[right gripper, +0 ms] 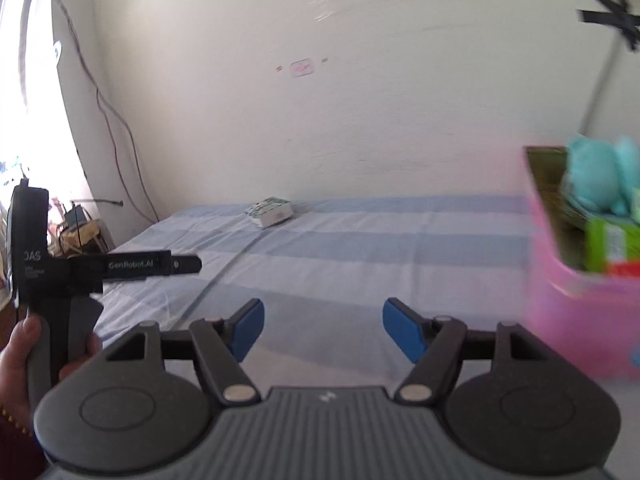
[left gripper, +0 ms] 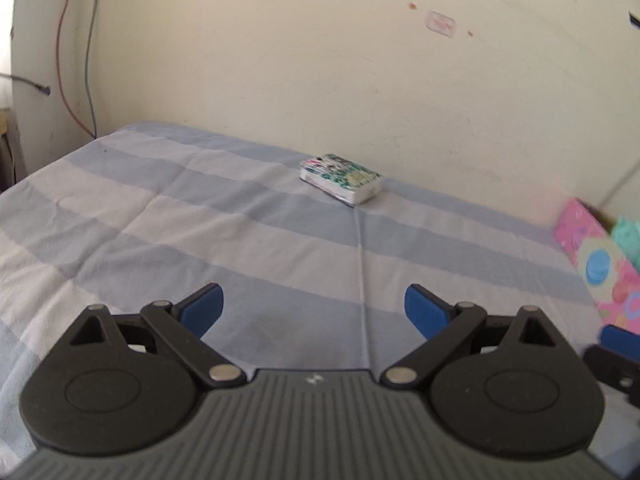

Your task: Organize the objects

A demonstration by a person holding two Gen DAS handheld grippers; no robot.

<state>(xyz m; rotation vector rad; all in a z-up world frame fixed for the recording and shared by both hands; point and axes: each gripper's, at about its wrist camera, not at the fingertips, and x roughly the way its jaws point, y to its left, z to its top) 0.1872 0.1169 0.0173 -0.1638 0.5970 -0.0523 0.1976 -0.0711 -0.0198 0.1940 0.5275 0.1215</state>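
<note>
A small white box with a green patterned top (left gripper: 341, 178) lies on the blue-and-white striped sheet (left gripper: 200, 220) near the far wall; it also shows in the right wrist view (right gripper: 270, 211). My left gripper (left gripper: 314, 312) is open and empty, well short of the box. My right gripper (right gripper: 323, 330) is open and empty above the sheet. A pink box (right gripper: 580, 308) at the right holds a teal plush toy (right gripper: 600, 178) and a green carton (right gripper: 612, 248); its pink side shows in the left wrist view (left gripper: 600, 264).
The left gripper's body (right gripper: 48, 264), held by a hand (right gripper: 16, 364), shows at the left of the right wrist view. The wall stands just behind the bed. Cables (left gripper: 76, 60) hang in the far left corner.
</note>
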